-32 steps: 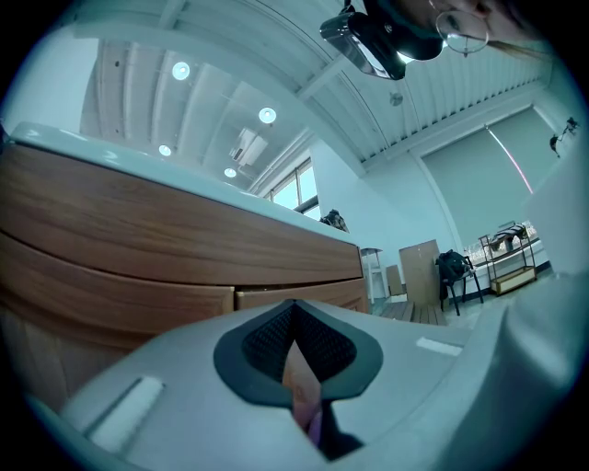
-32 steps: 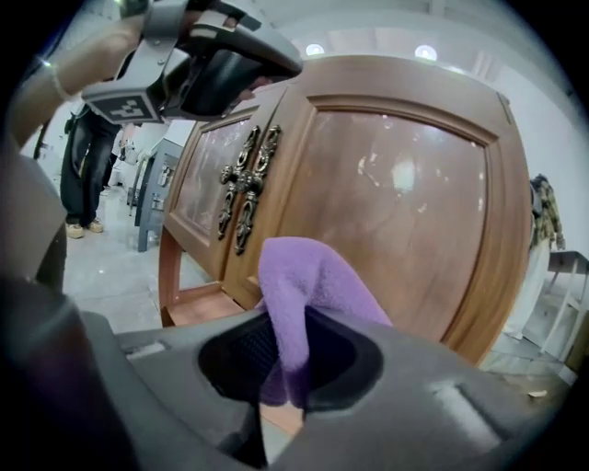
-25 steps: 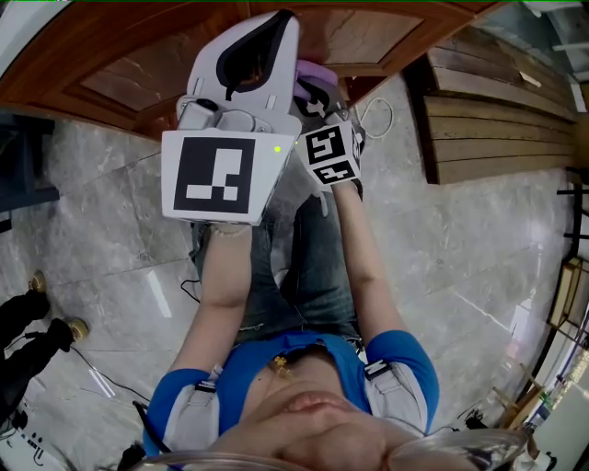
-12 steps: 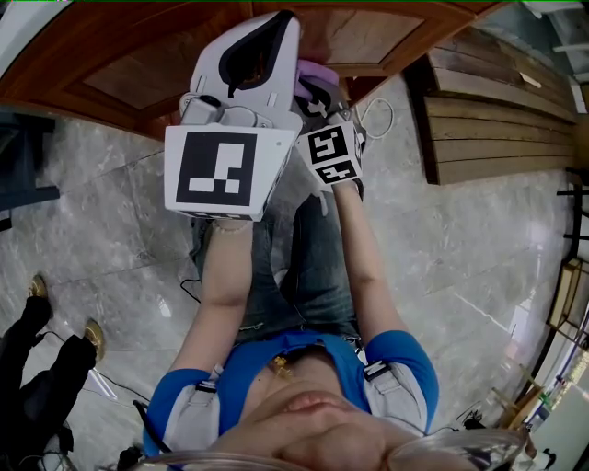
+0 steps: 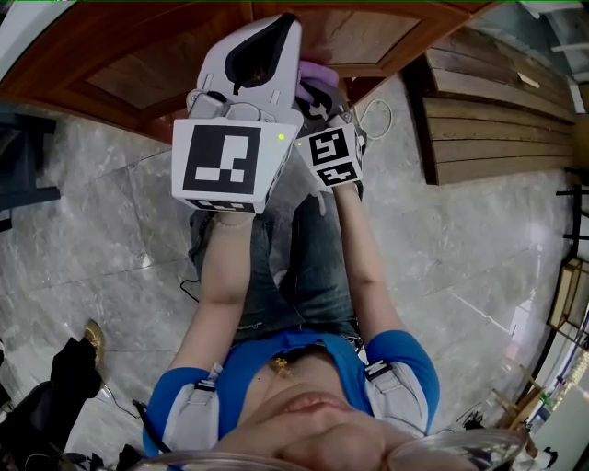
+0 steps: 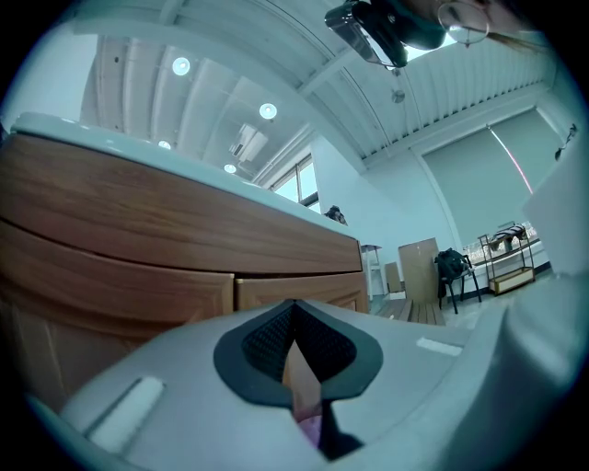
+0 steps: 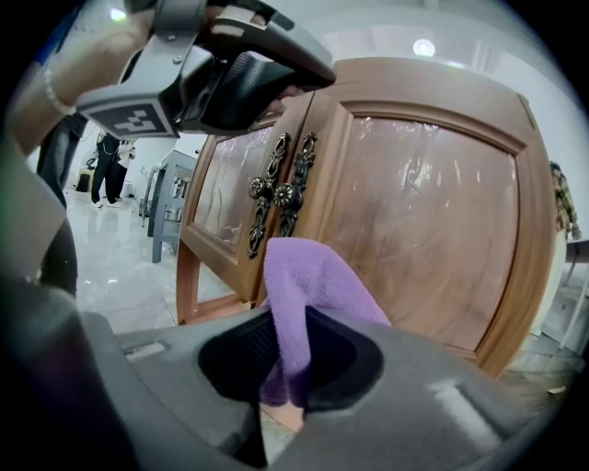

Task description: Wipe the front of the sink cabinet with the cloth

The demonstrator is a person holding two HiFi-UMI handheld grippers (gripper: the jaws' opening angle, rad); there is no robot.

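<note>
- Purple cloth [image 7: 311,281] is pinched between the jaws of the right gripper [image 7: 287,368]. One fold is clamped low in the jaws, and the free part stands up beyond the tips.
- In the right gripper view, the cloth is held before the right door of the sink cabinet [image 7: 423,212], close to that door's inner edge and below the metal handles [image 7: 283,193]. Contact between cloth and wood cannot be confirmed.
- In the head view, the cloth [image 5: 317,72] is seen at the lower edge of the cabinet front [image 5: 138,64], just ahead of the right gripper [image 5: 315,90].
- The jaws of the left gripper [image 6: 294,340] are pressed together with nothing held. The left gripper [image 5: 274,26] is raised just beside the right one and pointed at the upper edge of the cabinet front.
- The wiping stroke is judged to be at or near its start, with most of the front left to cover.
- Risk: the cloth is gripped by a narrow fold only. Drag against the wood could pull it free and drop it onto the marble floor [image 5: 460,248].
- Risk: the loose end could snag on the ornate handles if the stroke is run across the meeting edge of the doors.
- Risk: if the cloth folds back, the hard jaw tips could be scraped across the glossy panel.
- Risk: the left gripper could be knocked against the cabinet, or against the right gripper, during a wide sweep.
</note>
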